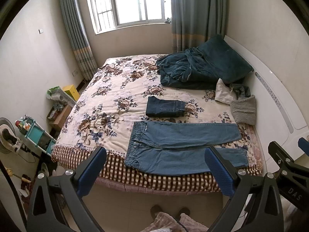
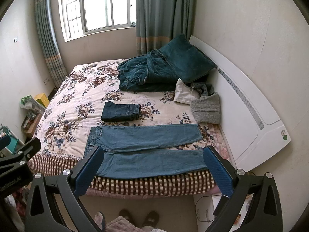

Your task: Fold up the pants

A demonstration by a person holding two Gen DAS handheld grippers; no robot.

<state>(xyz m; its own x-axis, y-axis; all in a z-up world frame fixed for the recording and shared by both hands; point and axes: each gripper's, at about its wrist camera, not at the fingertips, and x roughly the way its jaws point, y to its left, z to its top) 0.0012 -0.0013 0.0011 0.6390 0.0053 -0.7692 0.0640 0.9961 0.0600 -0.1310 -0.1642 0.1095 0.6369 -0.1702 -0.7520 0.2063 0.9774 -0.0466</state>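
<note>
A bed [image 1: 100,89], covered by a floral quilt with a brown-and-white checked border, is seen filling most of a small room beneath a bright window [image 1: 127,2] framed by blue-grey curtains [image 1: 195,13]. A white headboard [image 2: 249,104] is set along the right-hand wall. A rumpled dark teal blanket [image 1: 181,71] is heaped at the far side of the bed, with a teal pillow [image 1: 226,60] propped against it by the headboard.

The light blue jeans [image 1: 185,147] are laid flat and unfolded along the near edge of the bed, waistband to the left and legs stretched toward the headboard, the two legs slightly parted at the hems. A second pair, dark blue jeans [image 1: 165,109], already folded into a compact rectangle, is placed just beyond them on the quilt (apart from the light pair, not touching). A grey fleecy garment [image 1: 244,110] and a cream cloth [image 1: 223,93] are piled near the headboard.

The left gripper [image 1: 155,171] is held above the bed's near edge with its blue-padded jaws spread wide and nothing between them. The right gripper [image 2: 152,169] is likewise held with jaws fully apart and nothing gripped, the light jeans framed in the gap. Each gripper is glimpsed at the edge of the other's view.

A small teal shelf [image 1: 38,137] is seen on the floor left of the bed. A person's slippered feet [image 2: 138,218] are visible below.
</note>
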